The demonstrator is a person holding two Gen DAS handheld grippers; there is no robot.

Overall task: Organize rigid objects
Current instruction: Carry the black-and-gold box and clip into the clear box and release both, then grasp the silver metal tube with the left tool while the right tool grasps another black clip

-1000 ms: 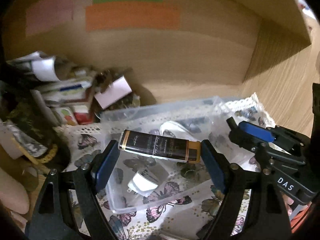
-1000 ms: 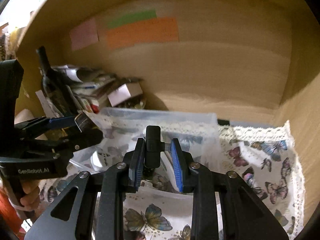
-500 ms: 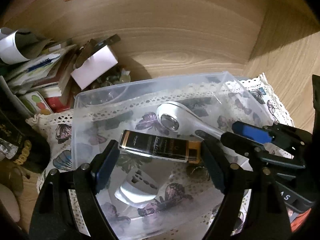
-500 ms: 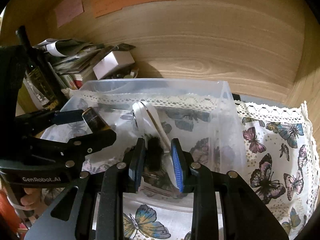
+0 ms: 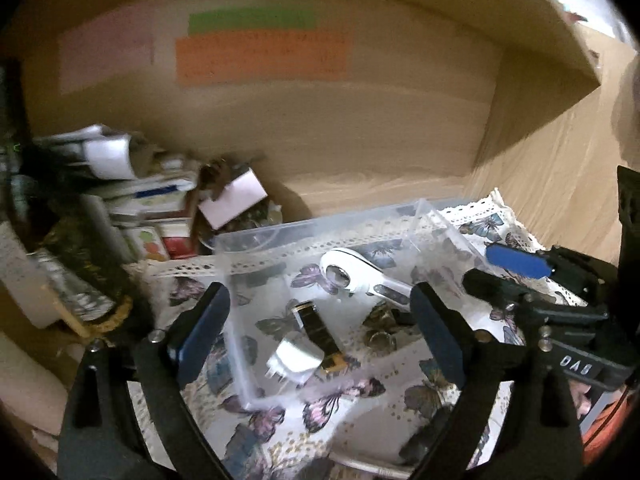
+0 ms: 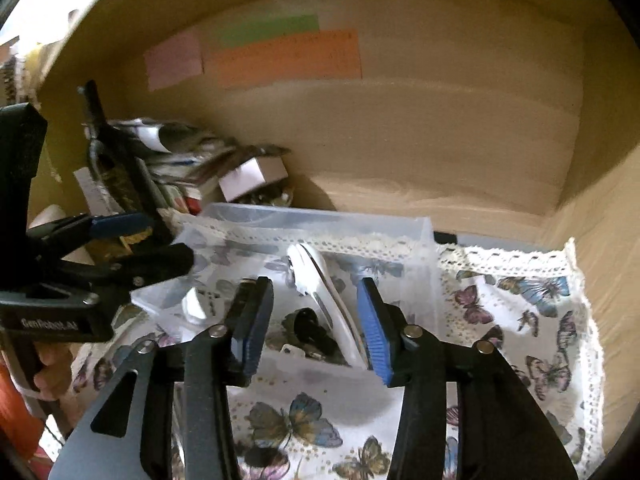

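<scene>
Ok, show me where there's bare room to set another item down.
Free: butterfly cloth right of the clear bin, up to the wooden side wall. Crowded: the bin floor, and the pile of papers and boxes left of it.

A clear rectangular plastic bin (image 5: 432, 216) stands on a butterfly-print cloth with a lace edge (image 6: 520, 300) and holds every item. Inside, a long white plastic tool with a round metal-ringed head (image 5: 344, 274) lies slanted toward the back wall. Nearer the front, a slim black bar with gold ends (image 5: 318, 334) lies flat and diagonal, one gold end touching a small white plug adapter (image 5: 294, 360). A small black cylindrical piece (image 6: 310, 326) lies beside the white tool's handle, among some dull metal bits (image 5: 380, 334).
</scene>
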